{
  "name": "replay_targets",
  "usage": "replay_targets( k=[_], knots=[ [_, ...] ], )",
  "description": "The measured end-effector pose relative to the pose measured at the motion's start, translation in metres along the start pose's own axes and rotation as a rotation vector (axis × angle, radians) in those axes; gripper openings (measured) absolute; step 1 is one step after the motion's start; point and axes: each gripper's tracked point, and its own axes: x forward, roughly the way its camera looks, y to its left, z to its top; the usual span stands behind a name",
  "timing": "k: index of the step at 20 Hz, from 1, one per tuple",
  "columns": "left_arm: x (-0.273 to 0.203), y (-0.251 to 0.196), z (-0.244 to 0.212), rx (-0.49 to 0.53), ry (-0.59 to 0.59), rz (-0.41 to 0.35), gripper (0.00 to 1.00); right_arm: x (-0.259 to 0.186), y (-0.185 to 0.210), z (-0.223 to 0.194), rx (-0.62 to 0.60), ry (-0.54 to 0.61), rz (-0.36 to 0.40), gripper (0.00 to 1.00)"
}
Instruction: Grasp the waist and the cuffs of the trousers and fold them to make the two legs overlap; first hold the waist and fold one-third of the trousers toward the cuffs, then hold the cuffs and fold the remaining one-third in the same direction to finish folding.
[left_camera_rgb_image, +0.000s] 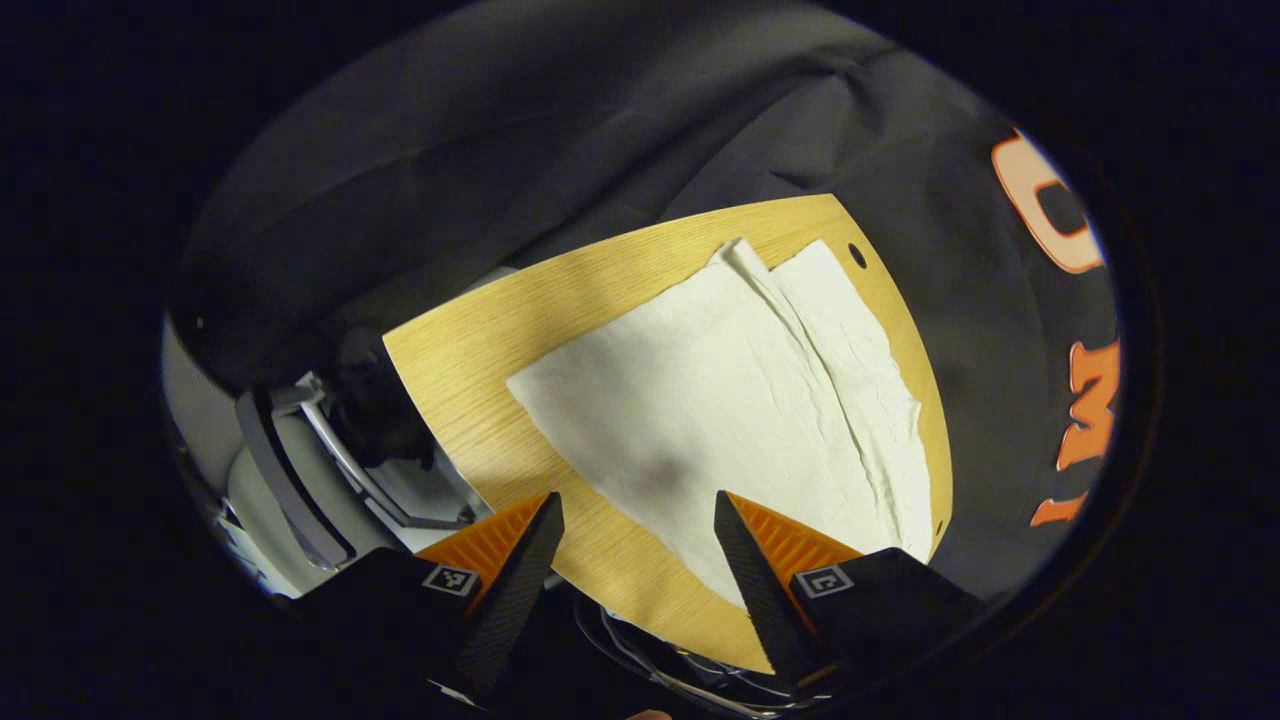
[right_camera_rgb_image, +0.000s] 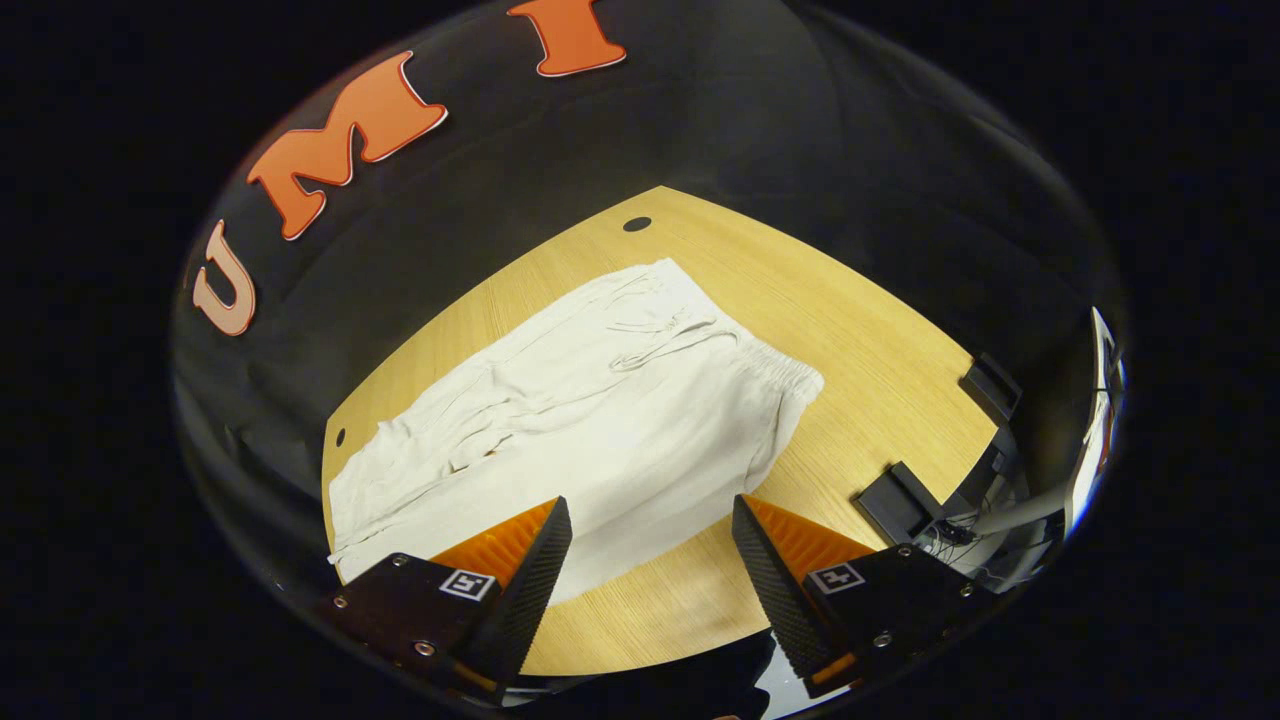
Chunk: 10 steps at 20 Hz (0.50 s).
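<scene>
The light wooden table top with rounded corners occupies the centre of the right gripper view; in the left gripper view it runs from centre left to the right edge. A small dark hole sits near its far edge at top centre of the right gripper view.

The cream-white cloth trousers lie flat on the table. In the right gripper view they extend from the lower left to the centre, with the elastic gathered waist and a drawstring at the centre-right end. In the left gripper view the trousers fill the centre, with a lengthwise fold ridge toward the upper right.

The left gripper, at the bottom centre of its view, has its fingers spread apart, holding nothing, above the near trouser edge.

The right gripper, at the bottom centre of its view, likewise has its fingers spread apart and empty, over the near trouser edge.

Two small black blocks sit at the table's lower right edge in the right gripper view.
</scene>
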Motion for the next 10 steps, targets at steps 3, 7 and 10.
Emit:
replay_targets(
  k=[3, 7, 10],
  knots=[
    [0.010, 0.008, 0.008, -0.060, -0.011, -0.026, 0.96, 0.006, -0.008, 0.003, 0.036, 0.016, 0.009, 0.98],
    [0.022, 0.005, 0.021, -0.157, -0.036, -0.070, 0.98, 0.016, -0.025, 0.017, 0.088, 0.010, 0.011, 0.97],
    [0.031, -0.009, 0.038, -0.237, -0.071, -0.116, 0.91, 0.027, -0.038, 0.021, 0.143, 0.028, 0.011, 0.98]
  ],
)
